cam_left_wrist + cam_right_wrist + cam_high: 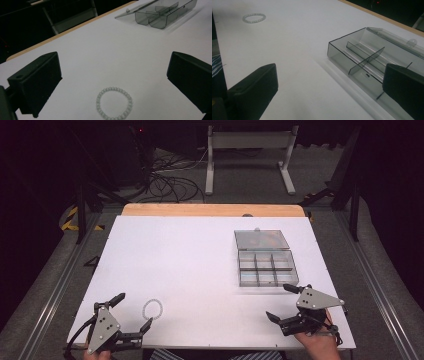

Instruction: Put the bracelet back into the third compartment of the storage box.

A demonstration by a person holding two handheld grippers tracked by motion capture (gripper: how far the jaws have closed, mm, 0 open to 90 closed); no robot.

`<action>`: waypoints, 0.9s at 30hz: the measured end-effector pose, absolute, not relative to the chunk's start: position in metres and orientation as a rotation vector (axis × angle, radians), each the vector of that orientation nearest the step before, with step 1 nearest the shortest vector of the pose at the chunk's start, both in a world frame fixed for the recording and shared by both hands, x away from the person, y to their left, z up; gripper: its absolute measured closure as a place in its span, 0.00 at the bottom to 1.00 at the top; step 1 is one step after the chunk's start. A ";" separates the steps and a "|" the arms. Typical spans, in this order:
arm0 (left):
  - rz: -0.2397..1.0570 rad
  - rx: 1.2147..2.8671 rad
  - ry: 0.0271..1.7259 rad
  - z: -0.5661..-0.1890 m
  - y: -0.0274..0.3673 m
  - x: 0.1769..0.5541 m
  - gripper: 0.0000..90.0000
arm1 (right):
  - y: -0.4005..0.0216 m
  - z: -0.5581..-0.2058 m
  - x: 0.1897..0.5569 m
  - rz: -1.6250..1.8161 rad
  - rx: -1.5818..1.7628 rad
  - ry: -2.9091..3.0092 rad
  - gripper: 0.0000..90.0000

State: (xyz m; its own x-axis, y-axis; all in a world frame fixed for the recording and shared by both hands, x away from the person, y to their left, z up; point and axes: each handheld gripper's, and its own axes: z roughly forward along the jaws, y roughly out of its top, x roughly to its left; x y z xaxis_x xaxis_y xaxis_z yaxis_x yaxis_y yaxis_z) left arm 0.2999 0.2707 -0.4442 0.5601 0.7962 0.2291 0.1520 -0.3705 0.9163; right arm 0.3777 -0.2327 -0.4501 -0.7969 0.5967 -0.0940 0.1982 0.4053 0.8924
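A pale bead bracelet [152, 309] lies flat on the white table near the front left; the same bracelet [114, 103] rests just ahead of and between my left gripper's jaws, and shows far off as a bracelet [254, 18] in the right gripper view. My left gripper [133, 312] stands open at the front left corner, touching nothing. A smoky clear compartment box [267, 267] with its lid folded back sits right of centre. My right gripper [282, 302] is open just in front of that box [372, 60], with nothing between its jaws.
The box's open lid [261, 239] lies flat behind the compartments. A wooden strip [212, 210] edges the far side of the white table [200, 265]. Beyond it stand a white metal frame [247, 155] and cables on the floor.
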 end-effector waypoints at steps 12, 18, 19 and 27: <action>0.840 1.837 0.786 -0.444 0.271 0.299 0.00 | -0.232 -0.449 0.377 1.358 0.676 2.272 0.02; 0.842 1.838 0.783 -0.444 0.271 0.299 0.00 | -0.231 -0.448 0.377 1.351 0.672 2.270 0.02; 0.856 1.841 0.778 -0.444 0.271 0.299 0.00 | -0.231 -0.448 0.377 1.351 0.671 2.271 0.02; 0.867 1.846 0.772 -0.443 0.271 0.298 0.00 | -0.230 -0.447 0.377 1.345 0.670 2.277 0.03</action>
State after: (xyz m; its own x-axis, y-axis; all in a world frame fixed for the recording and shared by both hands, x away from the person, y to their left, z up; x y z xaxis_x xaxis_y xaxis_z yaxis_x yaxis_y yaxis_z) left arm 0.2983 0.2708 -0.4434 0.5543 0.7973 0.2389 0.1459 -0.3757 0.9152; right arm 0.3767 -0.2299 -0.4471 -0.8001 0.5908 -0.1038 0.1942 0.4189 0.8870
